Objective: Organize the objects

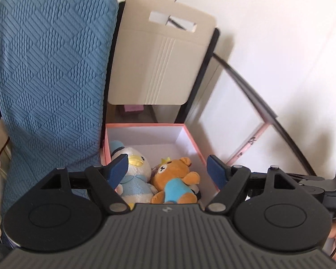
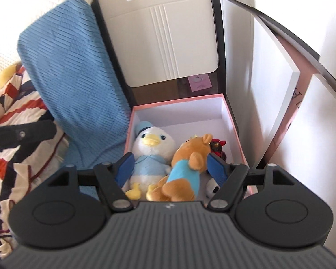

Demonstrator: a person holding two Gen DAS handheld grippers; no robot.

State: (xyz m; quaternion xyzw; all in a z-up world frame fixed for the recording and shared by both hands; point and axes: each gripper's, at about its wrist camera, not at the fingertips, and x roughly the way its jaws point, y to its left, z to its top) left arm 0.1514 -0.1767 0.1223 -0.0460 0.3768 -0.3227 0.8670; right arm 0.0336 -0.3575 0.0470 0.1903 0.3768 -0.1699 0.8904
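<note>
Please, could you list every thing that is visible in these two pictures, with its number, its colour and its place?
box: 1, pink outside, white inside, open, on the floor beside the blue cushion
duck plush: 1, white with light blue hat and clothes, inside the box, left part
bear plush: 1, orange-brown with blue shirt, inside the box, against the duck
dark red plush: 1, mostly hidden behind the bear, kind unclear
black and white plush: 1, partly hidden, near corner of the box
blue cushion: 1, textured, left of the box
cream panel: 1, upright behind the box
lid: 1, white and pink, leaning at the wall, right
striped cloth: 1, red, white, dark, far left
left gripper: 1, black with blue pads, open, above the box
right gripper: 1, same colours, open, above the plushes
</note>
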